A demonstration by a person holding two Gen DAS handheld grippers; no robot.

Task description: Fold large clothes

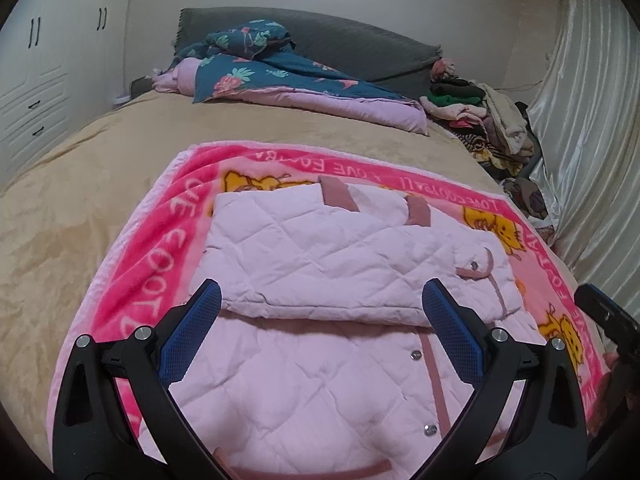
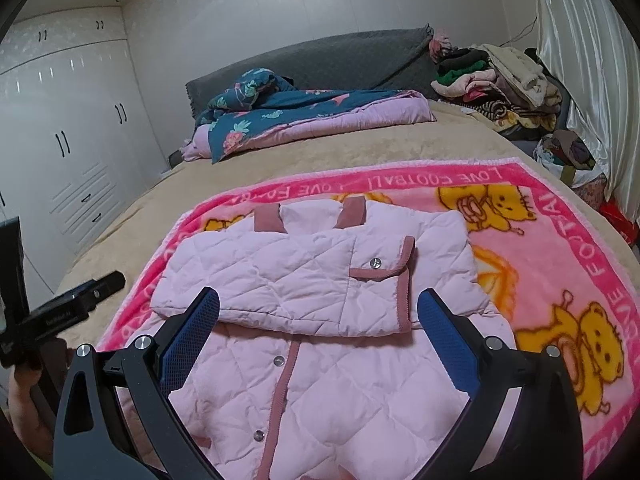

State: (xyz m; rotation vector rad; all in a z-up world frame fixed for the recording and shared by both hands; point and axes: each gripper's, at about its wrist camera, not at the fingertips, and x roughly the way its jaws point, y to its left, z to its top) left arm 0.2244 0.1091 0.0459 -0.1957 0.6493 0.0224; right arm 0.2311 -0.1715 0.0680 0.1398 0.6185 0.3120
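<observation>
A pale pink quilted jacket with dusty-pink trim and snap buttons lies on a pink cartoon blanket on the bed. Its upper part is folded down over the body, the fold edge running across near my fingertips. My left gripper is open and empty, hovering just above that fold edge. In the right wrist view the same jacket lies on the blanket. My right gripper is open and empty over the fold edge. The left gripper's body shows at the left of that view.
The bed has a tan cover. A folded teal floral quilt lies by the grey headboard. A pile of clothes sits at the far right corner beside a white curtain. White wardrobes stand at the left.
</observation>
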